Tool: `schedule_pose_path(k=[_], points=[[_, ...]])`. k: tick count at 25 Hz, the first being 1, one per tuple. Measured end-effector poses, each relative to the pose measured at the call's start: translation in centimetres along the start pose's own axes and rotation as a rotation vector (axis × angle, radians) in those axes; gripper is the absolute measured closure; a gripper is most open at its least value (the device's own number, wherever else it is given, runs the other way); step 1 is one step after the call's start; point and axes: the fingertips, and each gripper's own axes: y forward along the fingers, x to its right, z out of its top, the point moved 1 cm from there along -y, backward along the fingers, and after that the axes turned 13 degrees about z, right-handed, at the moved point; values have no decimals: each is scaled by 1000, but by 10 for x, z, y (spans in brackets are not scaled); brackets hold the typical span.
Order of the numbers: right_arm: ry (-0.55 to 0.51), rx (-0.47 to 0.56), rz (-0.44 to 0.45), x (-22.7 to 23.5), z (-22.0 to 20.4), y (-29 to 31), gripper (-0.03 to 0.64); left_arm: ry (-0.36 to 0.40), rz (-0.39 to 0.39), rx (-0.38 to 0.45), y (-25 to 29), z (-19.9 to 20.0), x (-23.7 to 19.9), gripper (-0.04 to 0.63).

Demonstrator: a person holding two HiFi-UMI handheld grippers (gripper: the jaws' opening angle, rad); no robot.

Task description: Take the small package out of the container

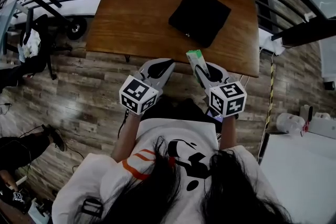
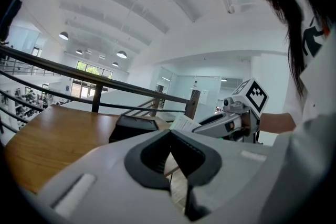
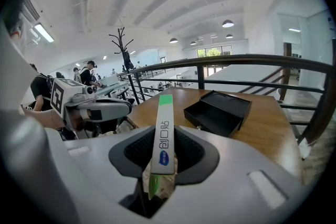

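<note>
White package (image 3: pixel 163 113), blue logo (image 3: pixel 164 157), in right gripper (image 3: pixel 163 139)

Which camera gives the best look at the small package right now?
The right gripper view: the small package stands clamped in the right hand-held gripper, printed face showing. The head view shows only its green-tipped end from above; the left gripper view catches just a pale corner.

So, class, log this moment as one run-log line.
right gripper: shut on small package | left gripper: shut, empty | container: on table, package out
</note>
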Motion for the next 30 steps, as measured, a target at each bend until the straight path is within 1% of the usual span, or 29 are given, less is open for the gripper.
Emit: schedule_pose_path(k=[3,12,20,26,30], points=[[-5,1,0,5,-4,-7,497,0,13,-2,2,-2,6,595],[-8,-10,25,14,-29,-48,499,-27,93,3,6,-1,31,595],[-29,-6,63,26,-60,-104,499,-17,158,-1,8,-10,91,595],[-63,-11,111,28,-80,-140,499,-26,194,43,3,-5,142,595],[-81,-14,145,22,-96,-159,498,-26,221,54,-5,-11,170,595]])
